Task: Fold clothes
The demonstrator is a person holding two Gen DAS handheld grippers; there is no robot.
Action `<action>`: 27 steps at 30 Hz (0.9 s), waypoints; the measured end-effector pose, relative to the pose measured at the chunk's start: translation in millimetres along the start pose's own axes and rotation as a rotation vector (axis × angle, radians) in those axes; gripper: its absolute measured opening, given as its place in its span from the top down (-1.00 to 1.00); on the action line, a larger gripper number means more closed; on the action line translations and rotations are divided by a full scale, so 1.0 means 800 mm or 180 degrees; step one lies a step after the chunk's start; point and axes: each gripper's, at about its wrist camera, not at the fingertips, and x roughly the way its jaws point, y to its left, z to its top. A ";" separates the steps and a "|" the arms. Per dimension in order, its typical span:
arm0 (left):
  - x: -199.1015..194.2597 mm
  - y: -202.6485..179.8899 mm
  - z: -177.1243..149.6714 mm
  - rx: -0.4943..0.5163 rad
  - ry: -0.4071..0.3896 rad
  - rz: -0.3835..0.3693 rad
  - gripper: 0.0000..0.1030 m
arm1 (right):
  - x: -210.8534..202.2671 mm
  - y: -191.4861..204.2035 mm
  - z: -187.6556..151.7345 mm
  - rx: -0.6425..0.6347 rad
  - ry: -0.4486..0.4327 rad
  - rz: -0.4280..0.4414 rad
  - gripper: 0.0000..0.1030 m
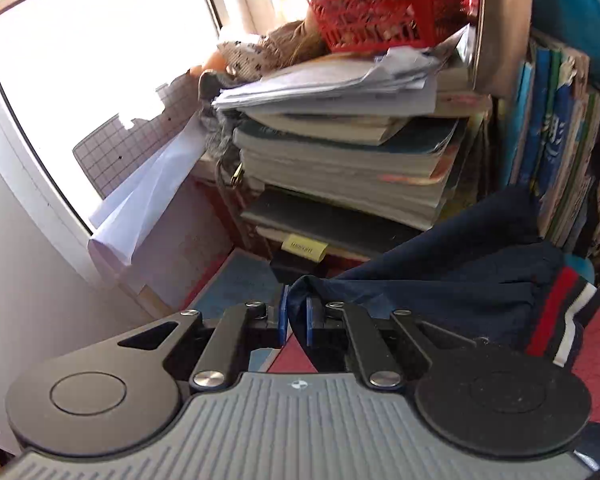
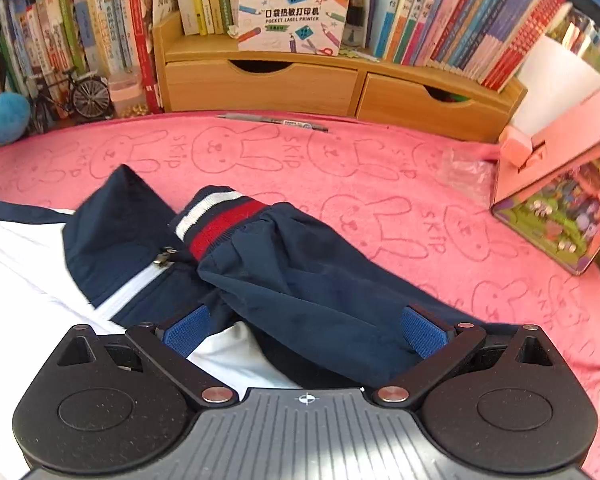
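Nearest the left wrist lens, the left gripper is pinched tight on a fold of the navy jacket, its blue pads clamping the cloth and lifting it clear of the pink towel. From the pinch the fabric trails away to the right, ending in a red-and-white striped cuff, with a stack of books behind.

In the right wrist view the right gripper stands wide open over a navy sleeve, its pads apart on either side of the cloth. The sleeve's long axis runs from the gripper up and left, its striped cuff pointing toward the bookshelf. The jacket's white body lies at left.
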 end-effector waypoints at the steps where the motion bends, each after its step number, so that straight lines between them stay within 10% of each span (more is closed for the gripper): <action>1: 0.013 0.007 -0.011 -0.0006 0.0121 0.0051 0.84 | 0.012 0.000 0.004 -0.0168 0.0046 -0.0091 -1.00; 5: 0.035 0.027 -0.038 -0.0134 0.0407 0.0120 0.84 | 0.060 -0.035 0.022 -0.0547 0.0242 -0.0741 -0.38; 8: 0.041 0.034 -0.053 -0.0055 0.0574 0.0211 0.76 | 0.080 -0.109 0.039 -0.0047 0.0415 -0.1578 -0.37; 11: 0.049 0.035 -0.066 0.0176 0.0845 0.0255 0.72 | 0.056 -0.164 0.053 0.0577 0.0407 -0.1704 -0.37; 15: 0.023 0.023 -0.082 0.0589 0.1015 -0.0272 0.43 | 0.002 -0.131 0.054 0.0370 -0.0079 -0.0514 -0.98; 19: -0.022 0.001 -0.074 0.0831 0.1096 -0.1163 -0.23 | 0.002 -0.081 0.052 0.0452 -0.0127 0.0833 -1.00; 26: -0.078 -0.134 -0.076 0.1192 0.0928 -0.2359 -0.72 | 0.107 0.004 0.020 0.0459 0.1047 0.0945 -1.00; 27: -0.080 -0.160 -0.083 0.1298 0.0991 -0.2482 -0.71 | 0.100 0.007 0.019 0.0440 0.0862 0.0940 -0.67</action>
